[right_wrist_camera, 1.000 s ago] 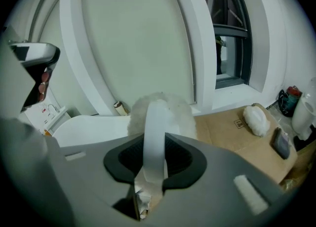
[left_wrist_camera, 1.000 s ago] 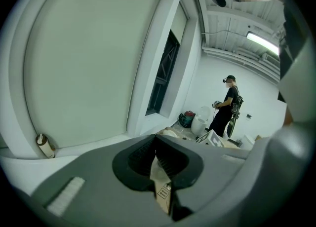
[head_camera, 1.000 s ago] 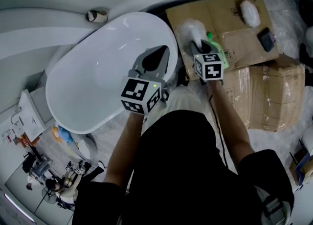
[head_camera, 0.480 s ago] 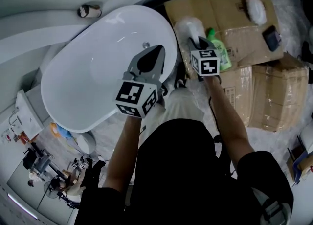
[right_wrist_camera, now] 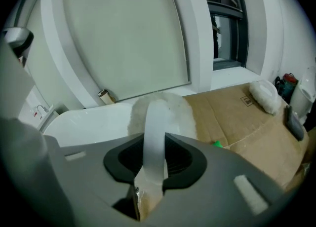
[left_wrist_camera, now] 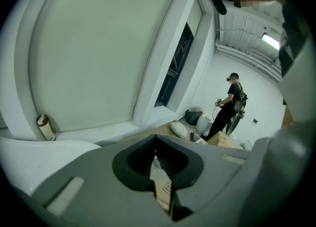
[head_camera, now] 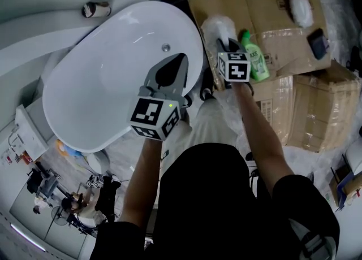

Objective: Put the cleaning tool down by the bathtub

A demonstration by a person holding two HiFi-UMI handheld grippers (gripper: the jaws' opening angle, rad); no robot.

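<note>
The cleaning tool (head_camera: 218, 27) is a fluffy white pad with a pale handle (right_wrist_camera: 153, 142). My right gripper (head_camera: 225, 44) is shut on that handle and holds the pad (right_wrist_camera: 160, 115) over the cardboard just right of the white bathtub (head_camera: 107, 78). My left gripper (head_camera: 176, 64) hangs over the tub's right rim, jaws shut and empty (left_wrist_camera: 155, 158). A green bottle (head_camera: 254, 55) lies on the cardboard right beside the right gripper.
Flattened cardboard (head_camera: 271, 21) and boxes (head_camera: 317, 112) cover the floor right of the tub. A white bundle (head_camera: 300, 5) and a dark object (head_camera: 318, 43) lie on it. A small roll (head_camera: 93, 9) sits on the ledge behind the tub. People stand in the background (left_wrist_camera: 228, 105).
Both grippers have shifted slightly up and forward in the head view. The right gripper still holds the cleaning tool, now nearer the tub's rim. The left gripper stays shut.
</note>
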